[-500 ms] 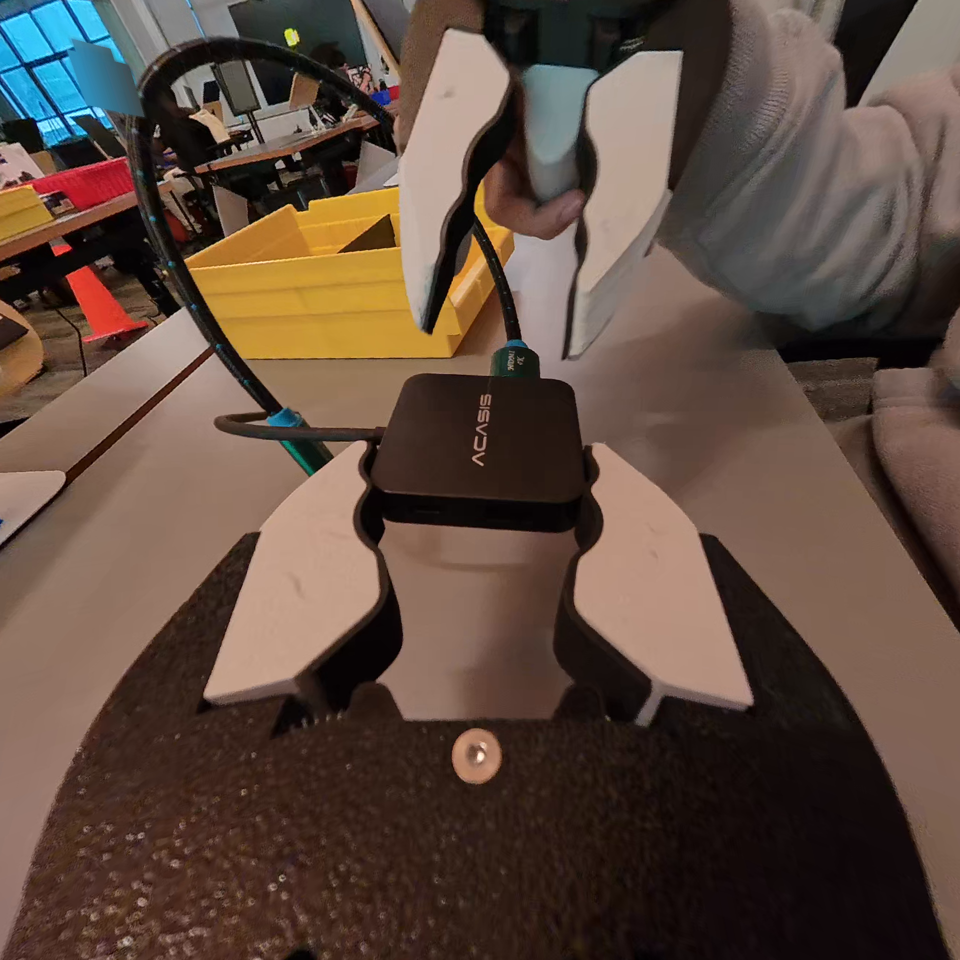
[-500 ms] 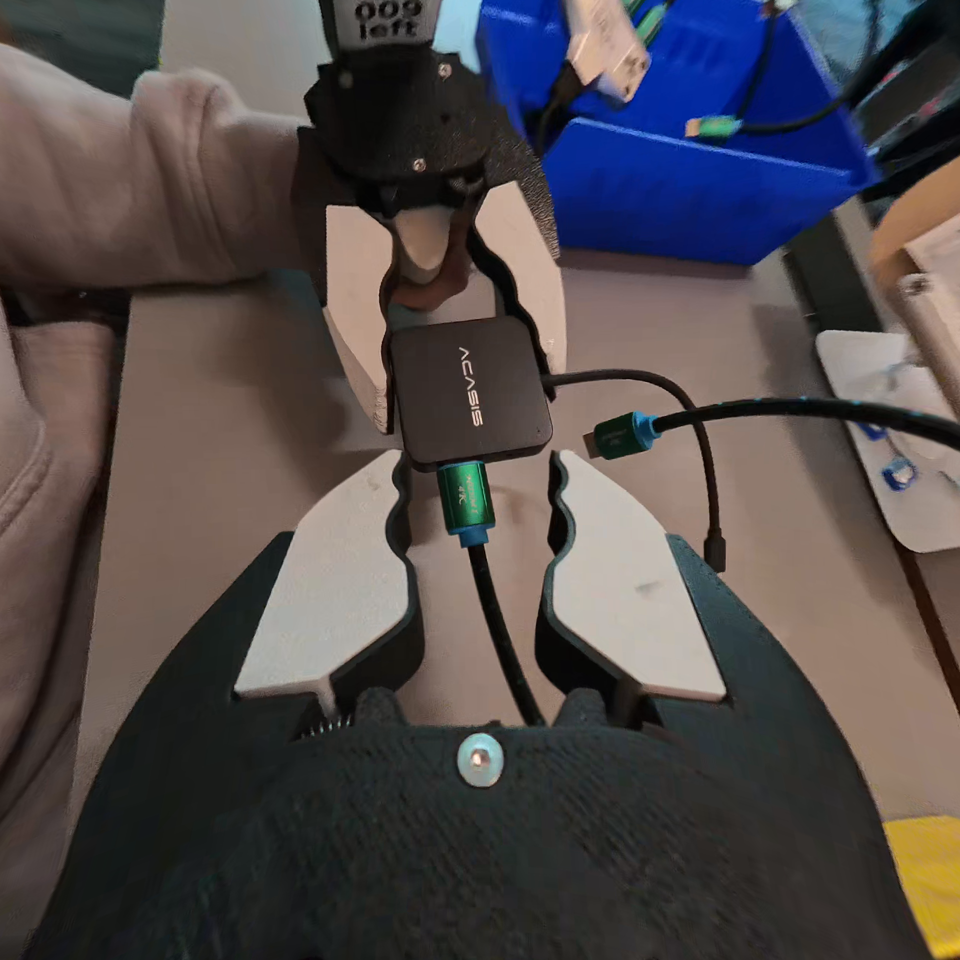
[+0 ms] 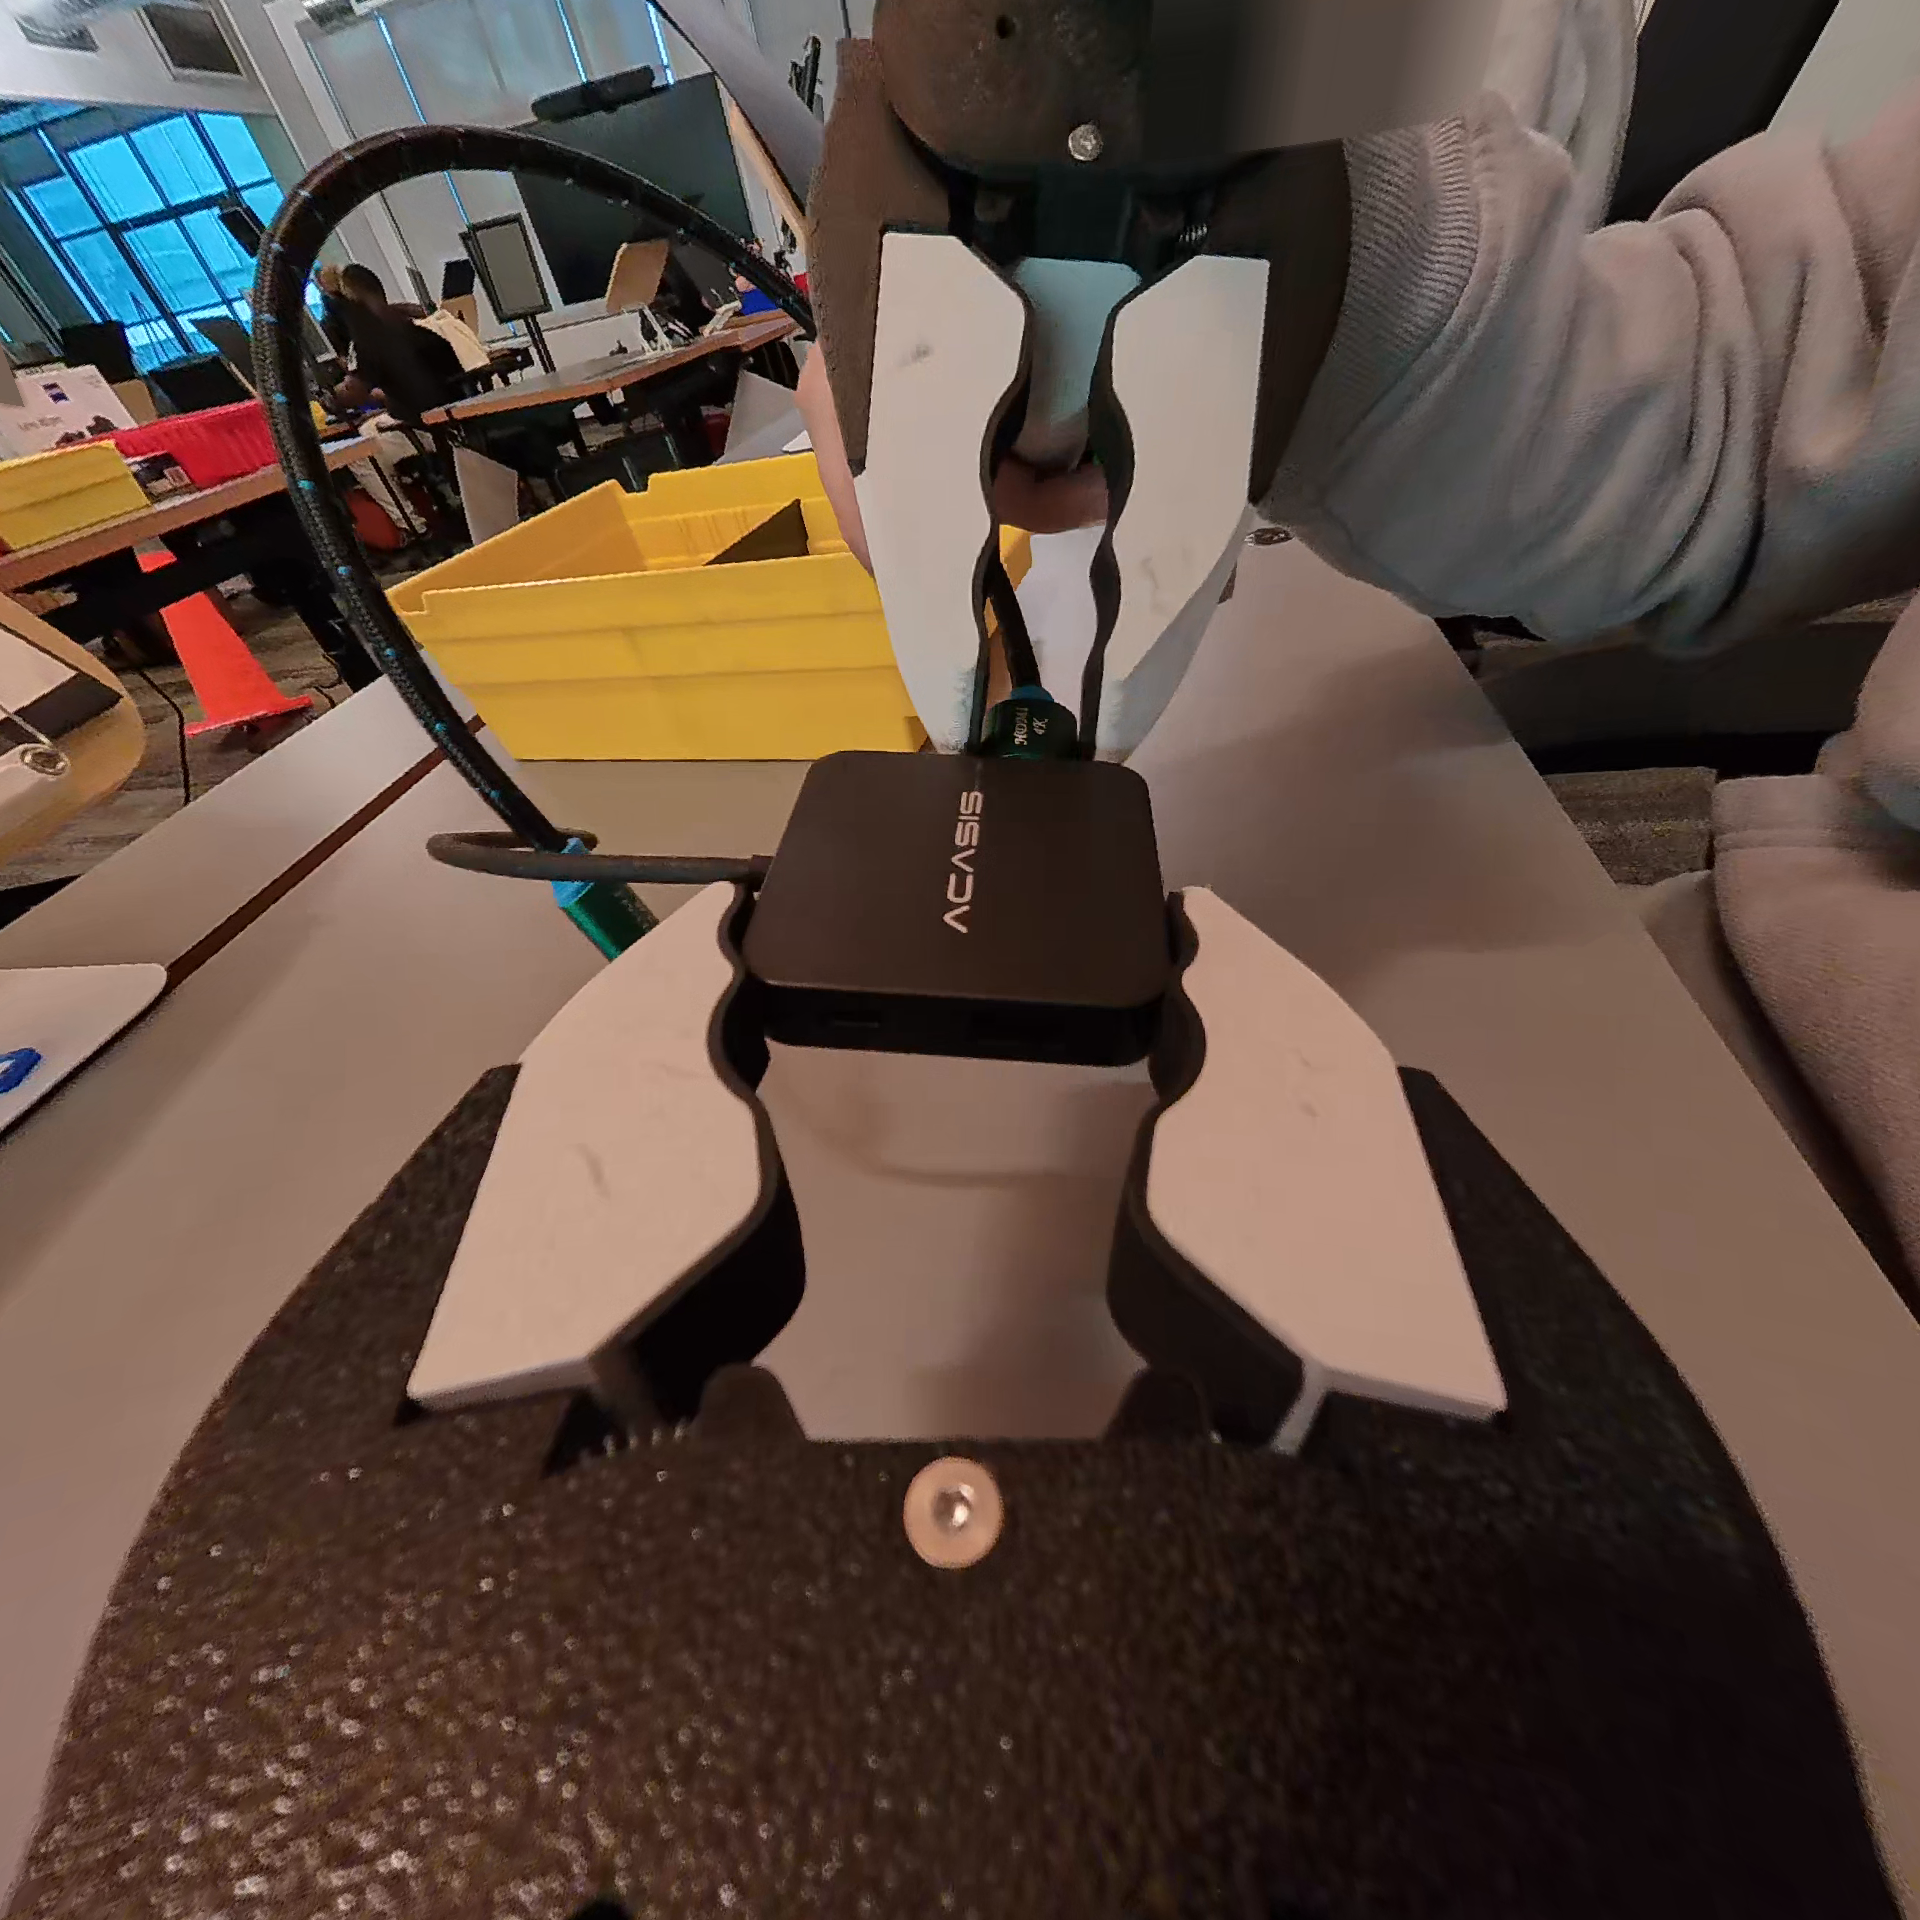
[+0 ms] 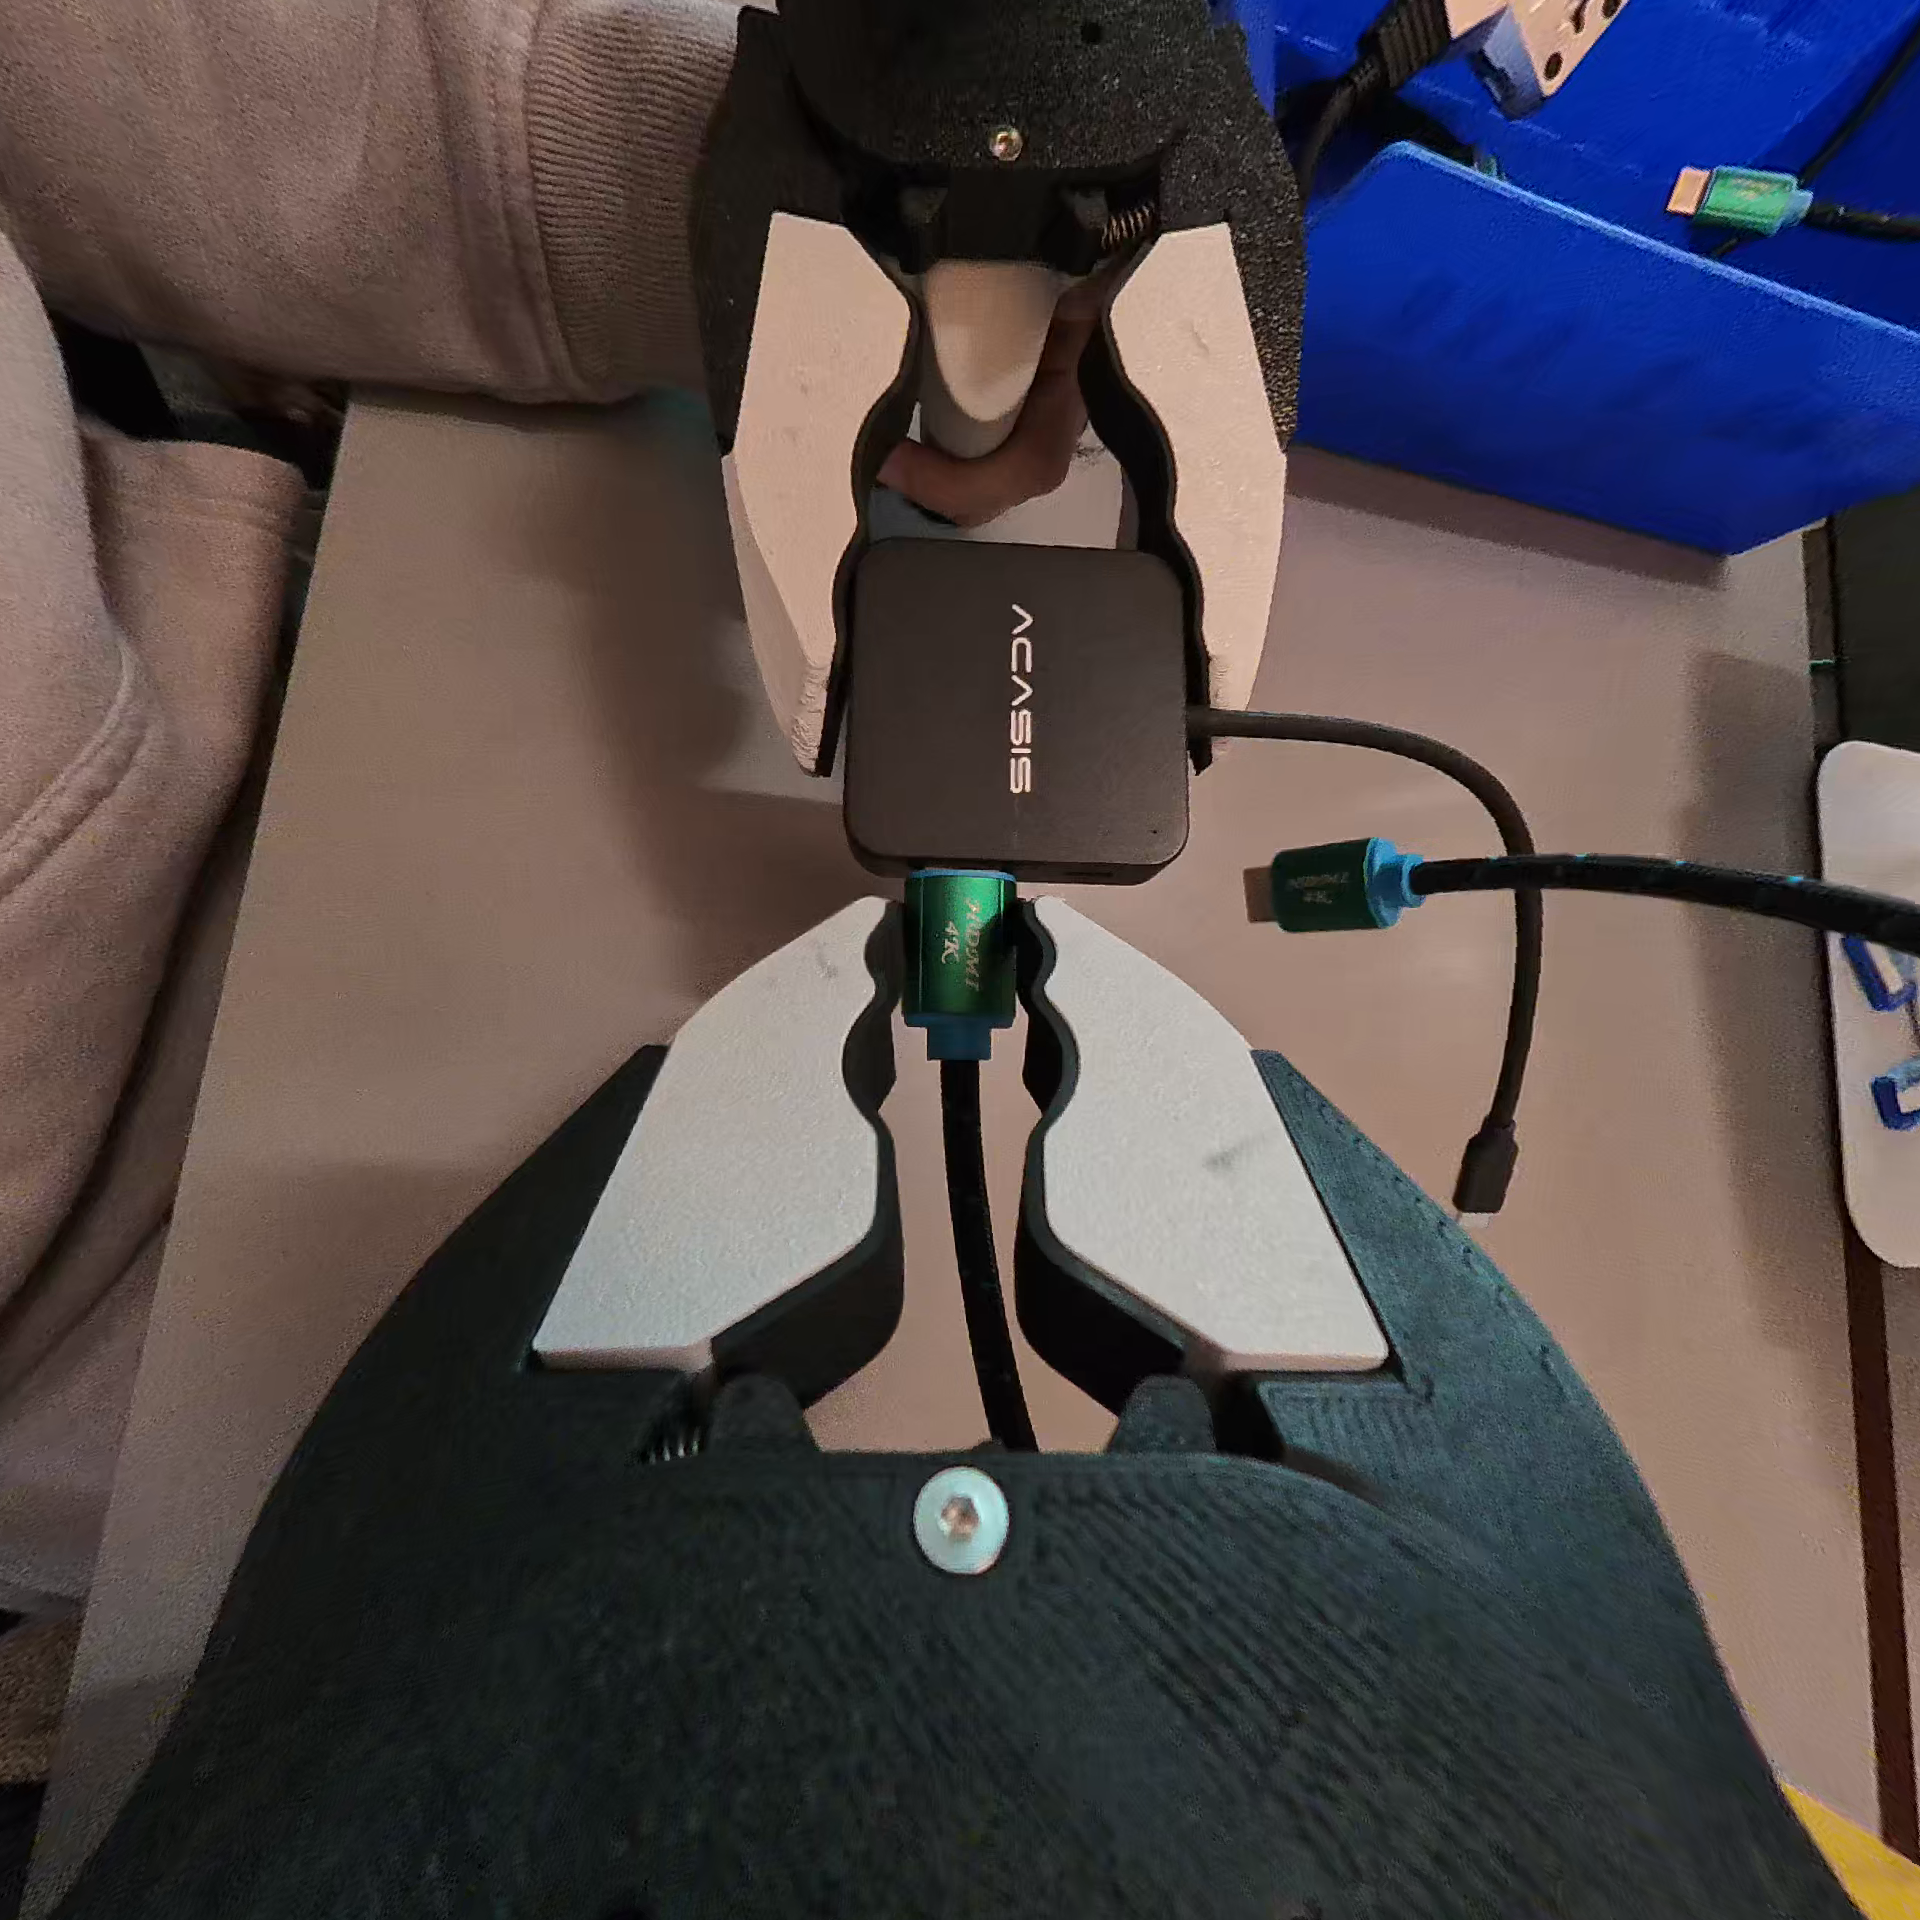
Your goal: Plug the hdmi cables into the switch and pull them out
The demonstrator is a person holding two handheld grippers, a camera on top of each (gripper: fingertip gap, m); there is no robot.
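Left gripper [image 3: 961,925] clamping black switch [image 4: 1013,707] – lettered, right gripper [image 4: 956,914] pinching green plug [image 4: 956,951]

A pale grey worktop [image 3: 1351,935] fills the foreground. Beyond its far edge stand desks [image 3: 613,379], large blue-lit windows [image 3: 135,197] and an orange cone [image 3: 213,660] on the floor.

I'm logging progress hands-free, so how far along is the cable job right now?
One green plug looks seated in the switch. The left gripper clamps the switch; the right gripper grips that plug. The second plug lies loose on the table, not yet handled.
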